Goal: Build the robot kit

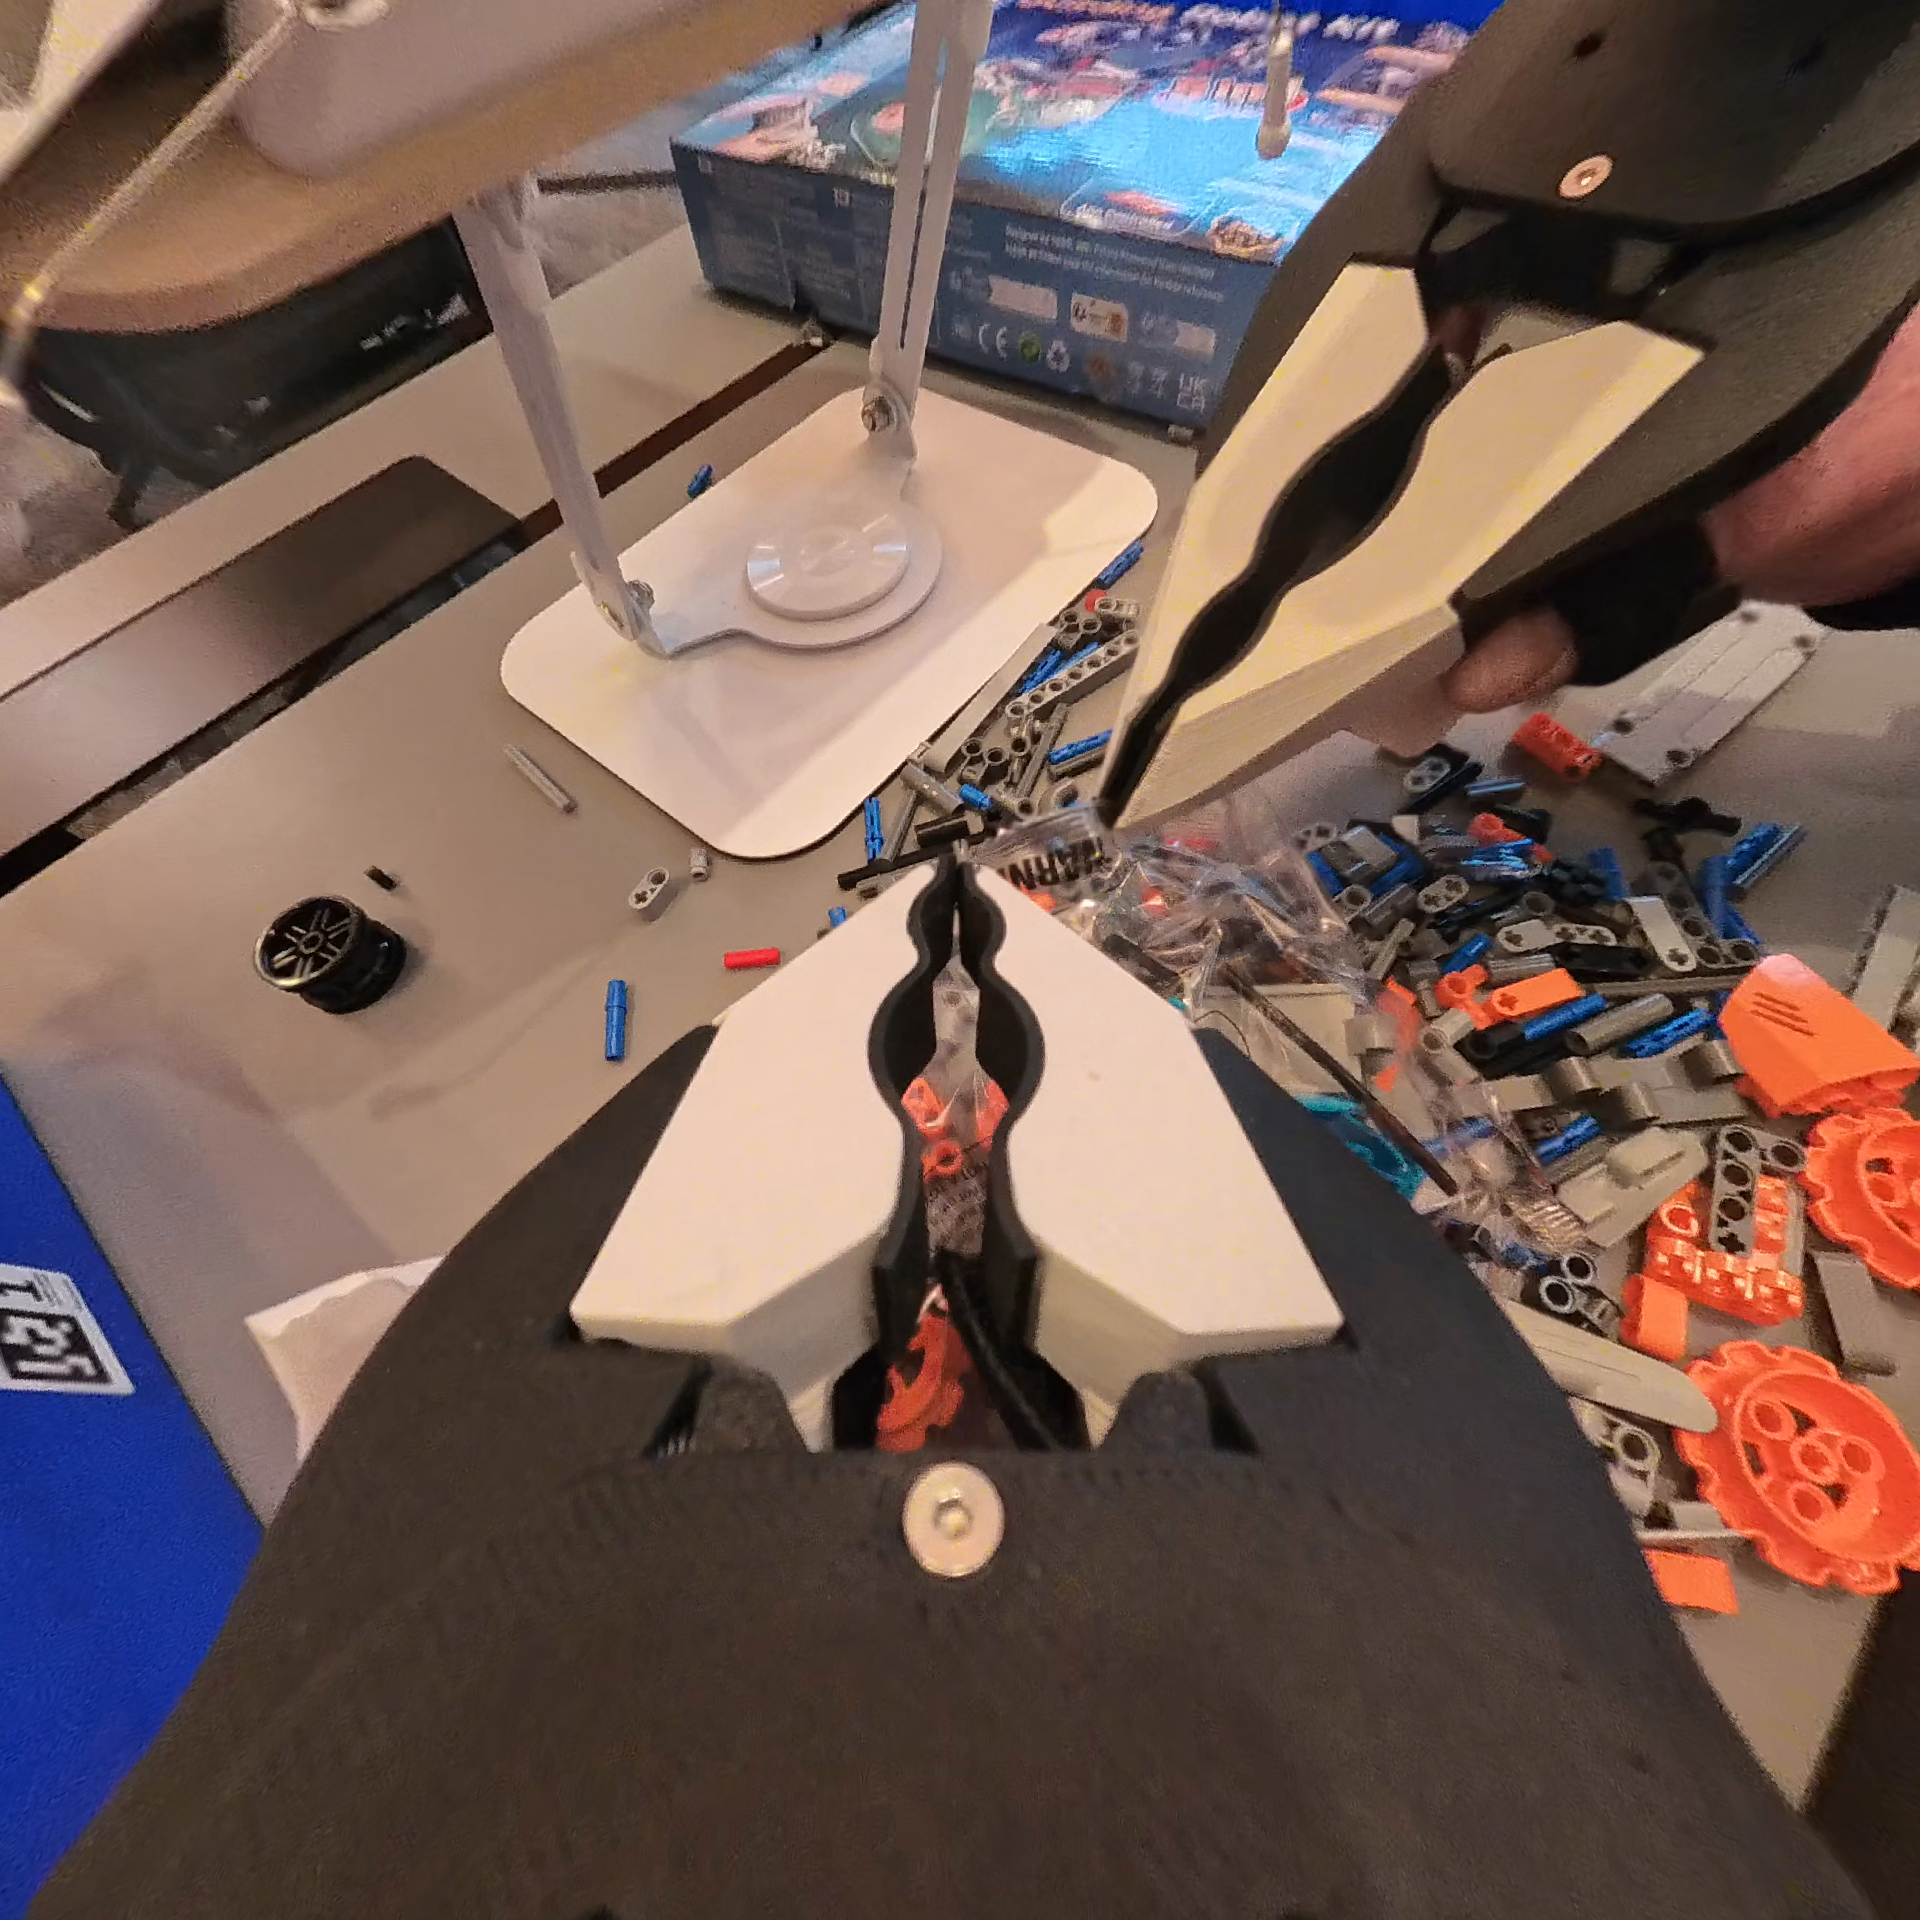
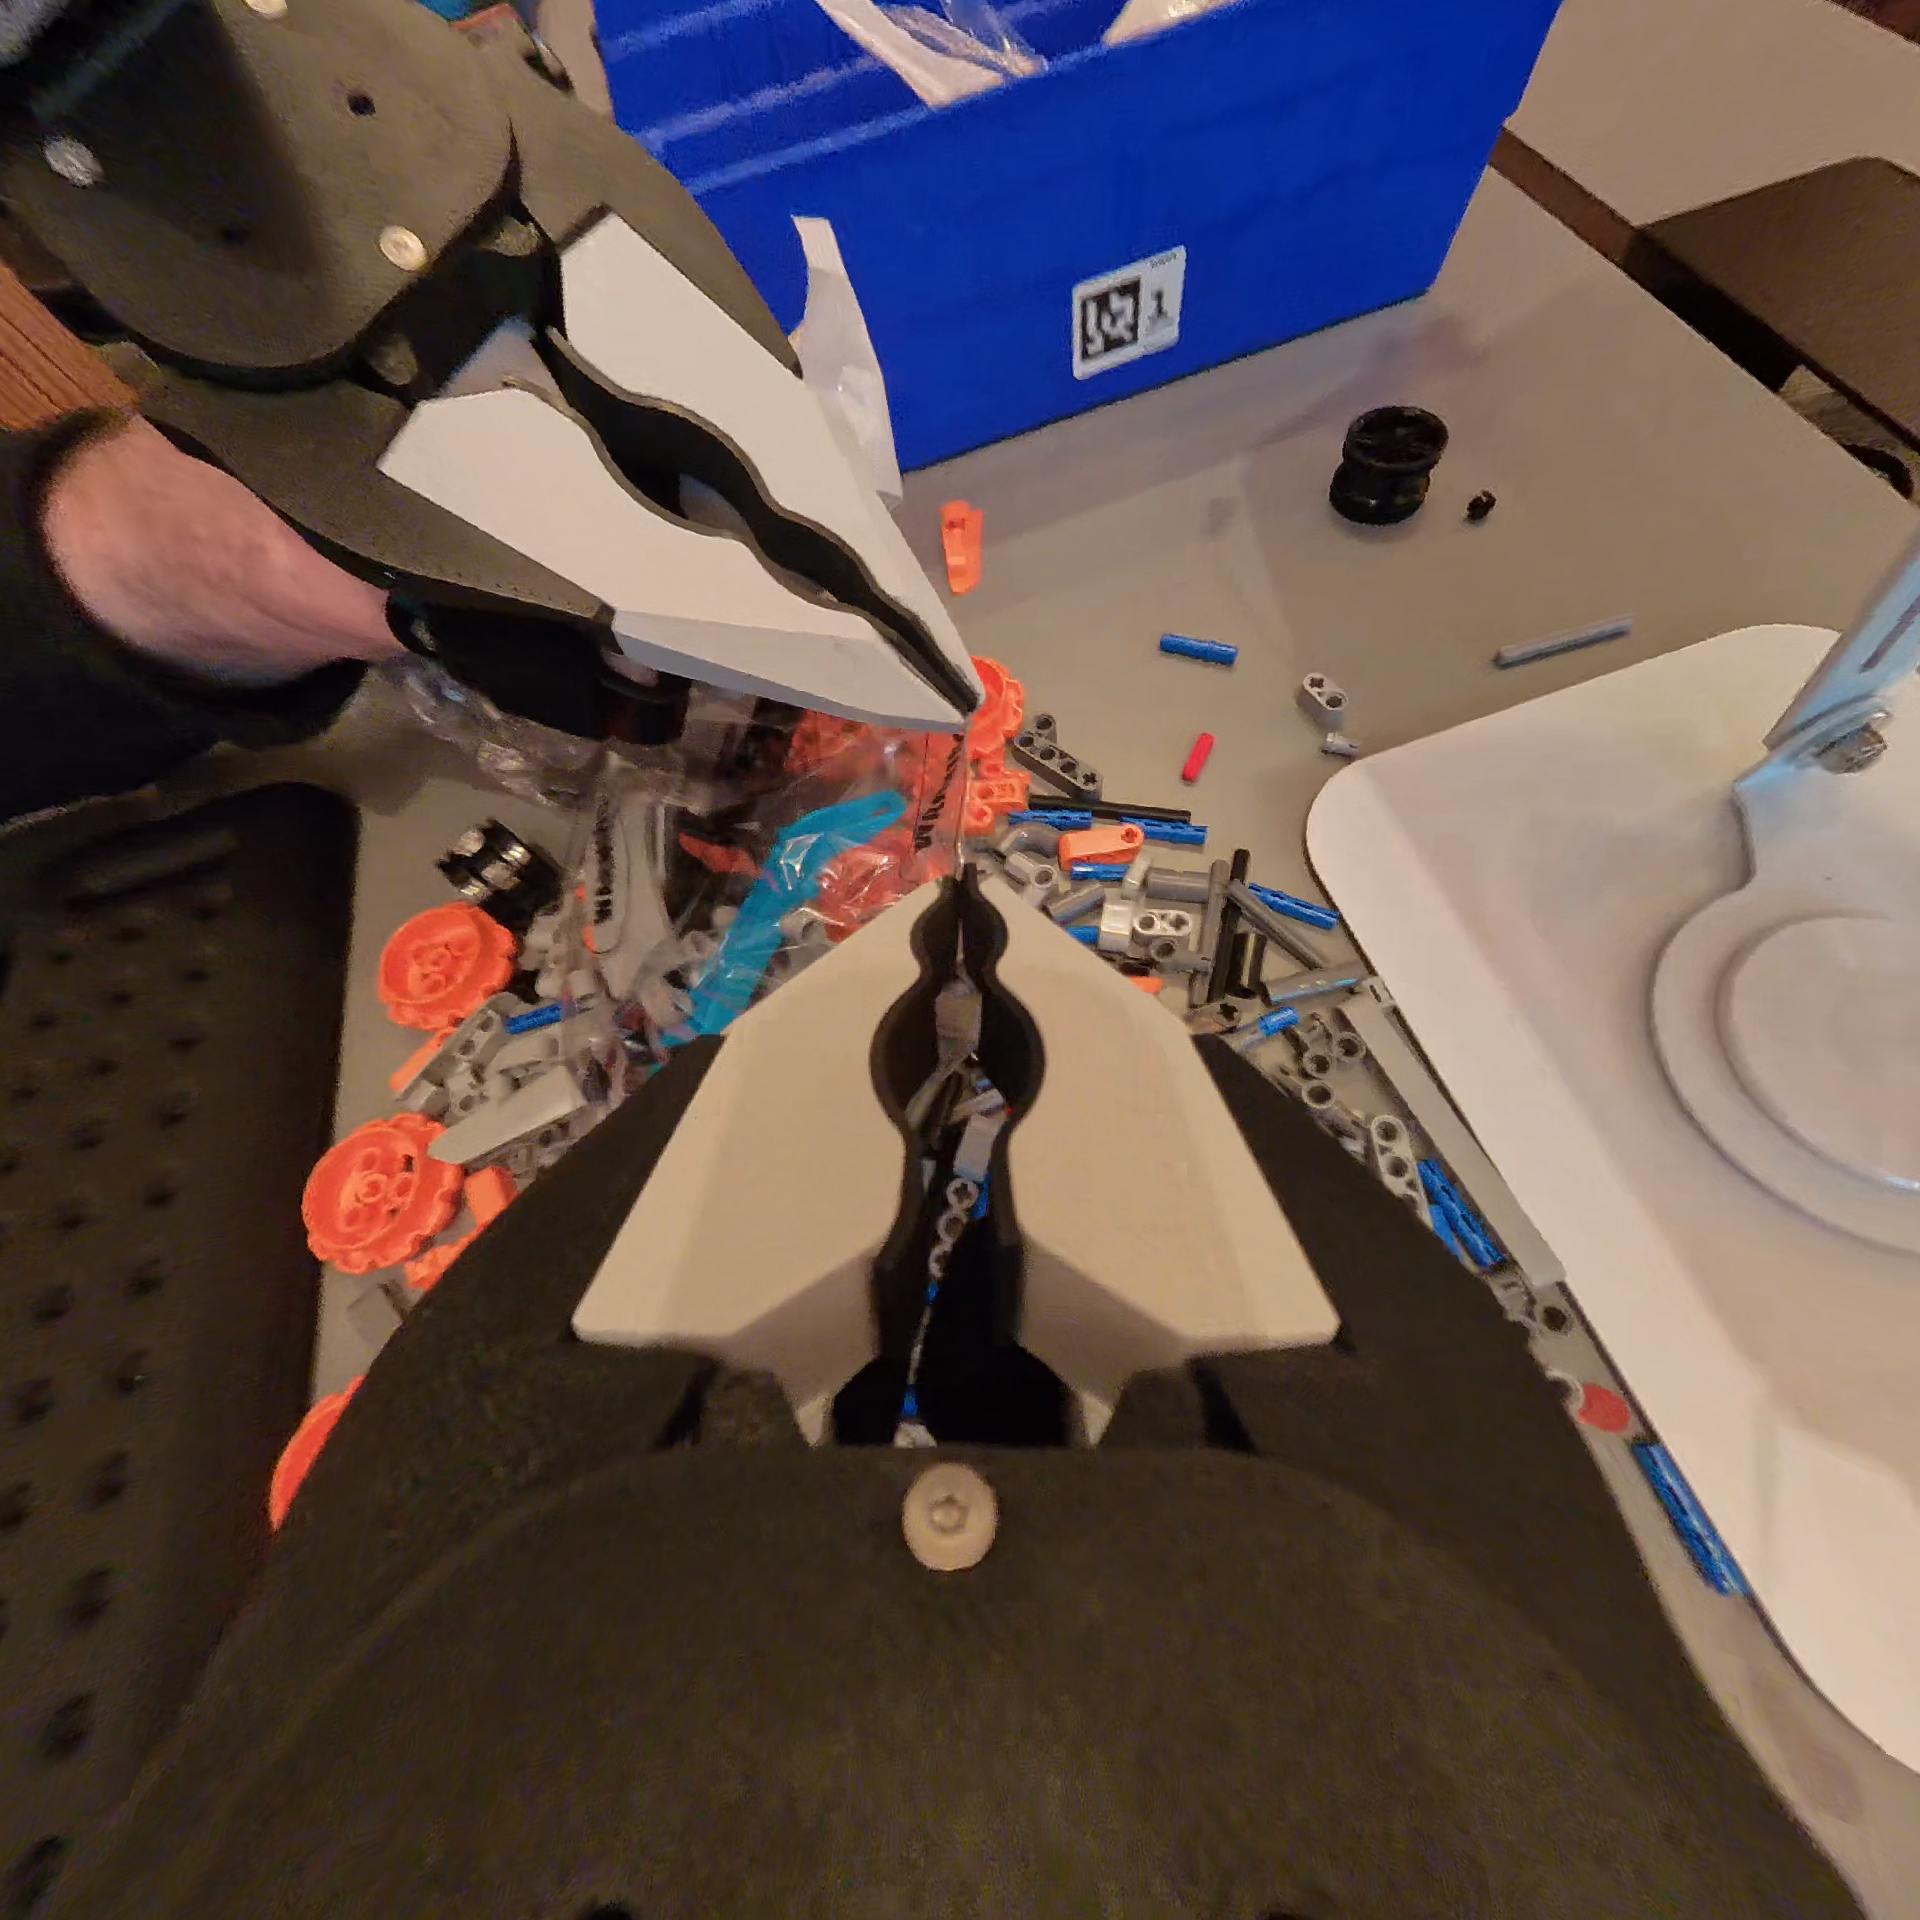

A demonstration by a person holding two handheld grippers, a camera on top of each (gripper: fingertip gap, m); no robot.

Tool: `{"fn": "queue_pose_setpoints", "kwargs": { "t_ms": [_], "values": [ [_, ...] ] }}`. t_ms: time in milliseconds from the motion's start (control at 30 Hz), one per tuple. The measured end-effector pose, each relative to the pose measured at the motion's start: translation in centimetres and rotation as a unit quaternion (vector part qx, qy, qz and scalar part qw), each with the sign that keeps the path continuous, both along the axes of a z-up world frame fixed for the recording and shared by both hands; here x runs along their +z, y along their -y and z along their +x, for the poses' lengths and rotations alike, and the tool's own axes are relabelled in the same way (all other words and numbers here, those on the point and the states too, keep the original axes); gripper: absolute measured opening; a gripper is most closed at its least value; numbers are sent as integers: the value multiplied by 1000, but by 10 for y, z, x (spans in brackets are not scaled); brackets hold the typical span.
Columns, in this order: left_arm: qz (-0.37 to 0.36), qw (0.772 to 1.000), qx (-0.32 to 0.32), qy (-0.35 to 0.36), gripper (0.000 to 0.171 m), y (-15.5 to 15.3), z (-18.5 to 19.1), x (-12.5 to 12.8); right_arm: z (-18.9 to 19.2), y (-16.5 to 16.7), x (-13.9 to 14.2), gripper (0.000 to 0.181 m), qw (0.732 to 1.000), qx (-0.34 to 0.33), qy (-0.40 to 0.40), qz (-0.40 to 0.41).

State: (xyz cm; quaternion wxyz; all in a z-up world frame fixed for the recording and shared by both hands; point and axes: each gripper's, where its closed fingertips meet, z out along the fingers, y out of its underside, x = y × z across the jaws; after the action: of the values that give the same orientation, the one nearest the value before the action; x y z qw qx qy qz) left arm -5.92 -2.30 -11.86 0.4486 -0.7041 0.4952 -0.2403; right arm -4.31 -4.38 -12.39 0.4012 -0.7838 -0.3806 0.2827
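The left gripper (image 1: 958, 871) has its tips pinched together on the edge of a clear plastic bag (image 1: 1174, 904) of building-kit parts. The right gripper (image 2: 961, 878) is likewise closed, gripping the same bag's edge just beside it. The bag lies on a heap of loose parts (image 1: 1558, 997), grey beams, blue pins and orange gears (image 1: 1813, 1460), spread over the grey desk (image 1: 260, 1091). Beyond them stands a white lamp base (image 1: 831, 665); a black wheel (image 1: 330, 954) sits apart, near a blue bin (image 2: 1039, 208). A blue kit box (image 1: 1039, 208) lies at the far edge.
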Motion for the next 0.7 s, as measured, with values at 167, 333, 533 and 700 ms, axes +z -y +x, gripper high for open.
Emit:
{"fn": "queue_pose_setpoints", "kwargs": {
  "t_ms": [167,333,533,700],
  "values": [
    [14,1000,-4,14,0,6,-1,13,-3,9,21,0,1000,9,-5,29],
    [23,1000,-13,0,0,11,-5,18,-12,17,30,0,995,15,49,85],
    [51,995,-79,15,17,31,-2,58,-9,24,41,0,985,34,96,142],
    [-10,981,-180,-66,28,54,7,48,-12,33,51,0,969,63,124,205]
  ]
}}
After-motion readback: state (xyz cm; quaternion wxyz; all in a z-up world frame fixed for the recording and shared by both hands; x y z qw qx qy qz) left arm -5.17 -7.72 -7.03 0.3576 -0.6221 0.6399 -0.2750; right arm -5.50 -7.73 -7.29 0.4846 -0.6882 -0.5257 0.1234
